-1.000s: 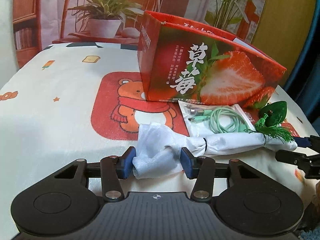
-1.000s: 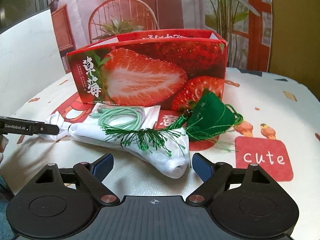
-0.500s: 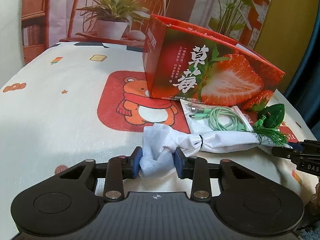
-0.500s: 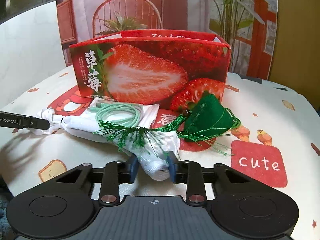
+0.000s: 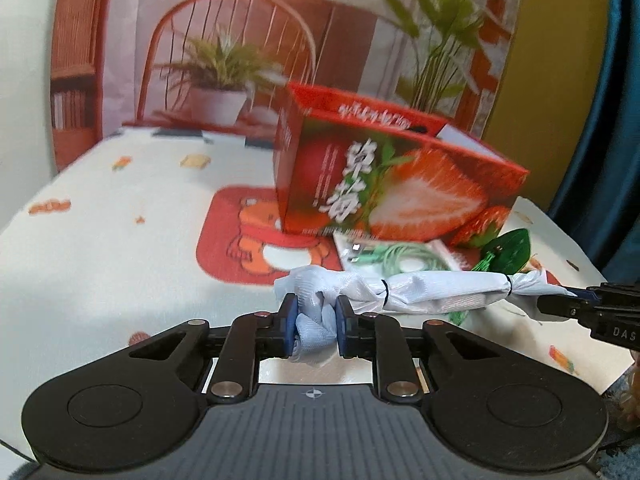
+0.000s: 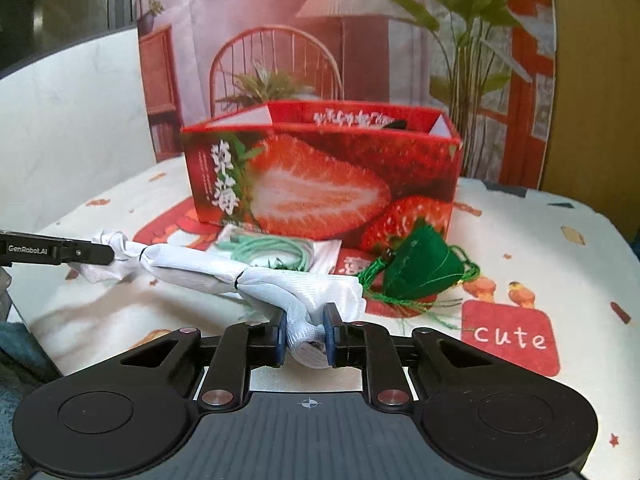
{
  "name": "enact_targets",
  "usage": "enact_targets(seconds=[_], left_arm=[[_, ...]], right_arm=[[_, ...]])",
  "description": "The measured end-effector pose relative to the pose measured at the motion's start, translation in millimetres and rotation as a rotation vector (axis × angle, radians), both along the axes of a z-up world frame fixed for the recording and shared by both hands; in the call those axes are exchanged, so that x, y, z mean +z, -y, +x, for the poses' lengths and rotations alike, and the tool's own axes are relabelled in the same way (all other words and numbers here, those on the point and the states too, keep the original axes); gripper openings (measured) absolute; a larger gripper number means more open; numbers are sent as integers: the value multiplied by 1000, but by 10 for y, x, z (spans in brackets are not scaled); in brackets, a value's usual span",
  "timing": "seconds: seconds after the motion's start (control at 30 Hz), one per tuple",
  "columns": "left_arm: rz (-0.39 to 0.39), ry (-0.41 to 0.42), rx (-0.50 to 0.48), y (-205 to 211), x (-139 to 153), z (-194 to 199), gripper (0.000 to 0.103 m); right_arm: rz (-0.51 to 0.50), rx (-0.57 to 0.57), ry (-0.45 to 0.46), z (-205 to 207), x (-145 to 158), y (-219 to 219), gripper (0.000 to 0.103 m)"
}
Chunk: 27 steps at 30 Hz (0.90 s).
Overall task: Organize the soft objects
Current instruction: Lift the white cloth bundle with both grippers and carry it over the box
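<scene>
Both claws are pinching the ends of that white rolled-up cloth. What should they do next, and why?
Probably lift it together, level, toward the open strawberry box. The left gripper and right gripper are closing on opposite ends of the white cloth roll, cloth between the pads. The green tassel pouch and the packet of green cable lie right beside it, so rising first should avoid dragging them.

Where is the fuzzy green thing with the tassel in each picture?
Left wrist view: the green tasselled pouch sits at the far right, beside the strawberry box's right corner, behind the white cloth roll.
Right wrist view: the pouch sits right of centre, in front of the box's right corner, above the red "cute" patch.
Shared landmark: the strawberry box.
</scene>
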<state>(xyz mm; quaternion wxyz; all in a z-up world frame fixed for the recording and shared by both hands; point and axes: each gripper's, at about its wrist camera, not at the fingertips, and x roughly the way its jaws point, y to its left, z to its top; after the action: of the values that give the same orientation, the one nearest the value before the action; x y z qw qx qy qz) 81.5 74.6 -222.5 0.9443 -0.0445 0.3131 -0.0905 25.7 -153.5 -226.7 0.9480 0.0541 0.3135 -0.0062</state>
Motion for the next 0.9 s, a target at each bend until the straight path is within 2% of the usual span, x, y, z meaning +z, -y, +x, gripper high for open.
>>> enact_targets(seconds=[0.2,0.43,0.67,0.9], left_arm=[[54,83,-29,105,202,-12,21],[27,175,-51,150,603,247,21],[-40,212,-52,253,969,810,21],[15,195,-89,495,1096,1506,21]], right_arm=[[1,-16,63,-100,167,39,16],[-22,-19,151,81,519,194,16],[-40,-28,217,590,915,499,16],[-70,-70,197,1271,990,825,16]])
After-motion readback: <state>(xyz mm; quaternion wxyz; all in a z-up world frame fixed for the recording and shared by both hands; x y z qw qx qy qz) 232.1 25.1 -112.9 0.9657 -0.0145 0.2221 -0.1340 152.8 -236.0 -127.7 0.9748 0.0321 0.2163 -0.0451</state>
